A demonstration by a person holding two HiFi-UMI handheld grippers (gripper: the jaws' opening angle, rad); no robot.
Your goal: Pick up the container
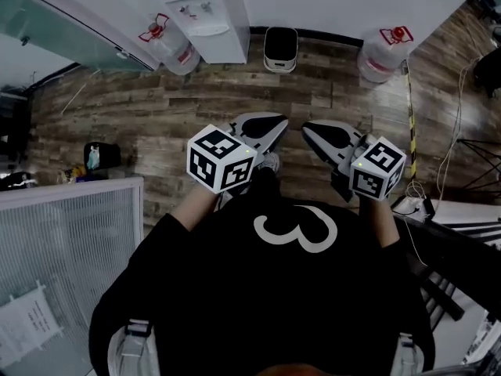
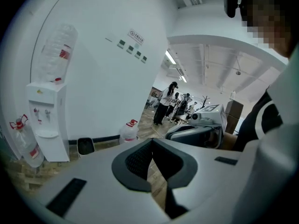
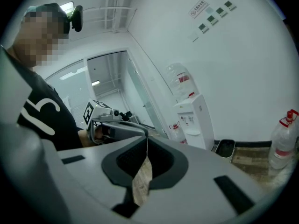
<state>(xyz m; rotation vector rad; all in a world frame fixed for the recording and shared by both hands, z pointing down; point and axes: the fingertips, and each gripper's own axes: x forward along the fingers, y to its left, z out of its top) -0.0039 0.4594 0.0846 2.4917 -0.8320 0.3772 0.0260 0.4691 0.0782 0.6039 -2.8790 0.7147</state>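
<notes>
A small white container with a dark top [image 1: 280, 48] stands on the wooden floor against the far wall; it also shows as the container [image 2: 85, 146] in the left gripper view and the container [image 3: 225, 148] in the right gripper view. My left gripper [image 1: 278, 122] and right gripper [image 1: 308, 129] are held side by side in front of the person's chest, well short of the container. Both are shut with nothing between their jaws. The left gripper view shows the left gripper [image 2: 152, 142] with jaws meeting, the right gripper view the right gripper [image 3: 147, 140] likewise.
A white water dispenser [image 1: 207, 10] stands left of the container, with a water bottle [image 1: 174, 49] beside it and another bottle [image 1: 381, 55] to the right. A glass partition [image 1: 70, 249] is at the near left. Cables [image 1: 411, 116] and a power strip [image 1: 411, 204] lie at the right.
</notes>
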